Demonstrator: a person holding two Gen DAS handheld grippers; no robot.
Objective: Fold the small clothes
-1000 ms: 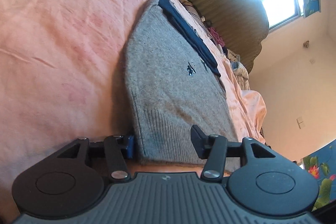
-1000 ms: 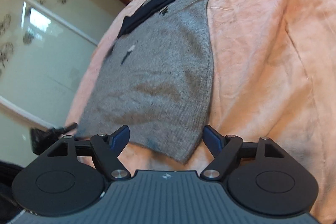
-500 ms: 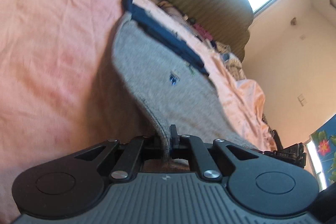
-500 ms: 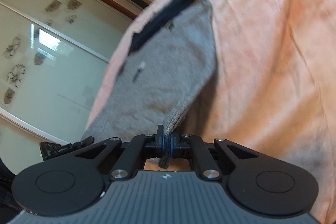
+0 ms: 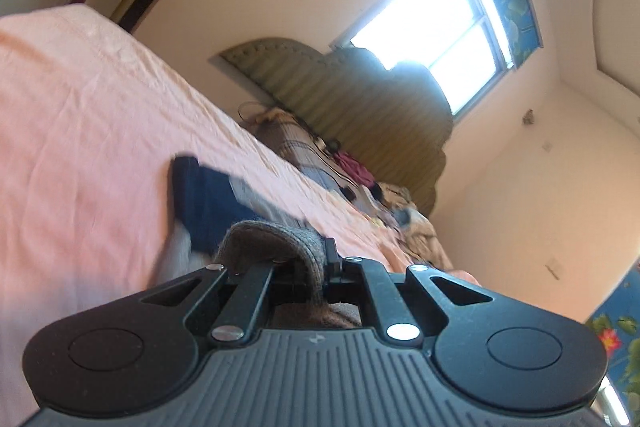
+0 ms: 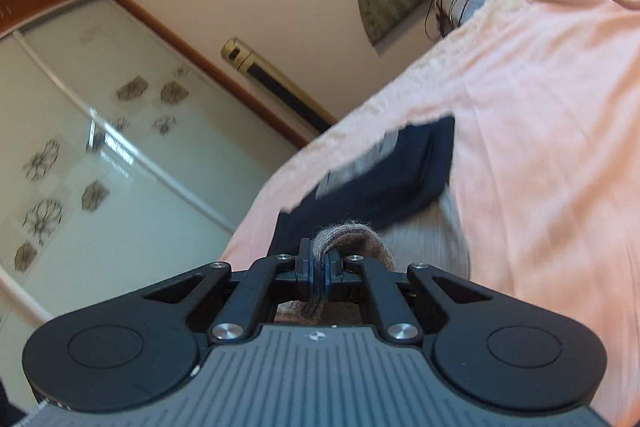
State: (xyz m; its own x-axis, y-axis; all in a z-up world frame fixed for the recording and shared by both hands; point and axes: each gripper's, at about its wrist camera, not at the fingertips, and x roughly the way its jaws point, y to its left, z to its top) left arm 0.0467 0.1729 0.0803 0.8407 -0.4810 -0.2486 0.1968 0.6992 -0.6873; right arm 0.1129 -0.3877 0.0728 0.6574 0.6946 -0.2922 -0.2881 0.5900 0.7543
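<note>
A small grey knit sweater with a dark navy collar part lies on a pink bedsheet. My left gripper is shut on the sweater's ribbed hem, which bunches up over the fingers. My right gripper is shut on the hem's other corner. In the right wrist view the navy part lies just beyond the lifted hem, with grey knit under it. Most of the sweater's body is hidden behind the gripper bodies.
A padded olive headboard stands at the bed's far end, with a pile of clothes and pillows before it. A bright window is above. A glass sliding wardrobe and a standing air conditioner line the wall.
Both grippers closed on the sweater's hem corners, lifted them and carried them forward toward the navy collar. The cameras now tilt up toward the walls.
</note>
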